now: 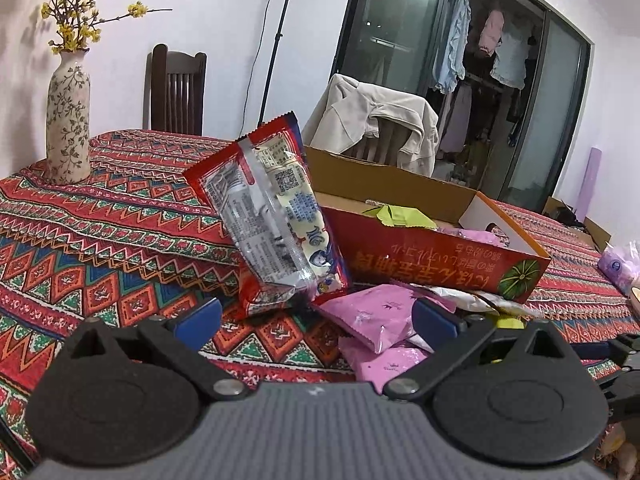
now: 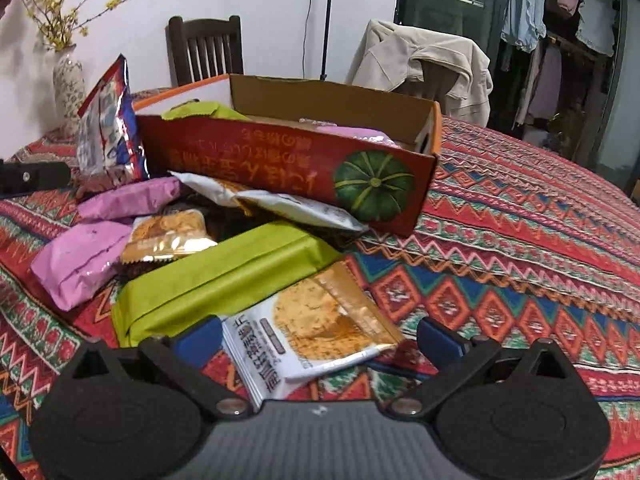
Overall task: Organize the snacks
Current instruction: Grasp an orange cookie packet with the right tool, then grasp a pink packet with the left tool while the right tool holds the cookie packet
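Note:
A red cardboard box [image 1: 432, 258] printed with a pumpkin [image 2: 374, 186] stands open on the patterned tablecloth, holding a green packet [image 1: 400, 216] and a pink one. A red snack bag [image 1: 276, 220] leans tilted against the box's left end. Loose pink packets [image 1: 372, 316] lie in front of the box. My left gripper [image 1: 316, 320] is open, just short of the red bag and pink packets. My right gripper [image 2: 320, 340] is open, with a white-and-gold cracker packet [image 2: 316, 328] lying between its fingers. Beside that packet lie a long green pack [image 2: 224, 280], pink packets [image 2: 76, 268], a small gold packet [image 2: 168, 236] and a white packet [image 2: 296, 204].
A flowered vase [image 1: 68, 120] with yellow blossoms stands at the table's far left. Two chairs stand behind the table, one dark wooden [image 2: 206, 50], one draped with a beige jacket [image 2: 432, 68]. A lilac packet [image 1: 620, 264] lies at the right. The left gripper's arm [image 2: 32, 178] shows at the left edge.

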Tool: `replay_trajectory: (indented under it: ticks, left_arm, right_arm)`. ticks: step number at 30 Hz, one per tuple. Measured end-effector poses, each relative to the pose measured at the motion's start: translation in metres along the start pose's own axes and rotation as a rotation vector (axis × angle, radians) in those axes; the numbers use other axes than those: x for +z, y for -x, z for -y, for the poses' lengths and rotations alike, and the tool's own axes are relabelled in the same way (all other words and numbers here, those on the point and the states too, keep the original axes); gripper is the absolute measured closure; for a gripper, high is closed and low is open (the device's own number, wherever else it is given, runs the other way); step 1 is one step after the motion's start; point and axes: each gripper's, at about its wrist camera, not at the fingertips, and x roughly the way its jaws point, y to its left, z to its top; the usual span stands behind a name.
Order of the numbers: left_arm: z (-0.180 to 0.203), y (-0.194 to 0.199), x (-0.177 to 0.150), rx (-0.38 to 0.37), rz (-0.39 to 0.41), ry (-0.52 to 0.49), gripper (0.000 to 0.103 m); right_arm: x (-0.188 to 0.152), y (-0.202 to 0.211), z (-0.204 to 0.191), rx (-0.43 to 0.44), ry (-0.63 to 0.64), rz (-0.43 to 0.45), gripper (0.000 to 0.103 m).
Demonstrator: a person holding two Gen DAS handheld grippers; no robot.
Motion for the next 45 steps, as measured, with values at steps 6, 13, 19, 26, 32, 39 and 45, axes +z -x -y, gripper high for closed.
replay_trajectory:
  ticks: [6,13,19,26,32,39,45]
  left_arm:
    - [-0.002,-0.002,0.0,-0.006,-0.009,0.01,0.0]
    - [-0.002,-0.003,0.0,0.008,-0.012,0.013,0.0]
    - [-0.001,-0.004,-0.001,0.037,-0.015,0.012,0.0]
    - [0.006,0.001,-0.002,0.07,-0.036,-0.013,0.0]
    - [0.017,0.002,-0.007,0.054,-0.096,-0.019,0.0]
    - [0.026,-0.001,-0.013,0.06,-0.146,-0.024,0.0]
    - [0.039,-0.008,-0.019,0.07,-0.187,-0.054,0.0]
  right_arm:
    - [-0.007,0.002,0.004,0.029,-0.033,0.025,0.001]
    - [-0.013,0.013,0.007,0.024,-0.053,0.07,0.022]
    - [-0.016,0.019,0.019,0.02,-0.121,0.107,0.04]
    - [-0.019,0.028,0.023,0.008,-0.145,0.171,0.052]
    - [-0.02,0.032,0.025,0.006,-0.16,0.199,0.06]
    - [-0.023,0.04,0.025,0.005,-0.156,0.239,0.062]
    - [-0.024,0.045,0.024,0.006,-0.151,0.27,0.071]
